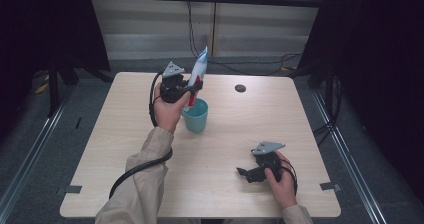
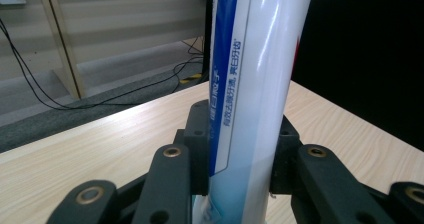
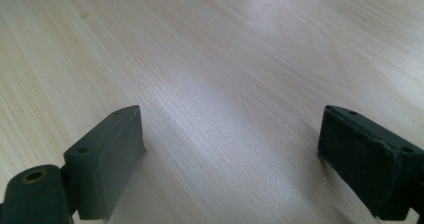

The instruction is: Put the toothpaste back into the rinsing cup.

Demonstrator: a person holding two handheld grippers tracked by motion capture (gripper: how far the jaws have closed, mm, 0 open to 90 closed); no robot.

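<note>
My left gripper (image 1: pixel 192 88) is shut on a white and blue toothpaste tube (image 1: pixel 198 71) with a red cap end, held nearly upright with its lower end in or just over a teal cup (image 1: pixel 196 117). In the left gripper view the tube (image 2: pixel 255 84) stands pinched between the two black pads (image 2: pixel 200 149). My right gripper (image 1: pixel 244 173) rests low on the wooden table (image 1: pixel 125 149) near the front right, pointing left. In the right gripper view its jaws stand wide apart over bare wood, so the right gripper (image 3: pixel 230 149) is open with nothing between its fingers.
A small dark round hole (image 1: pixel 240 88) sits in the table top at the back right. Cables (image 1: pixel 250 66) run along the floor behind the table. Black frame posts stand at both sides.
</note>
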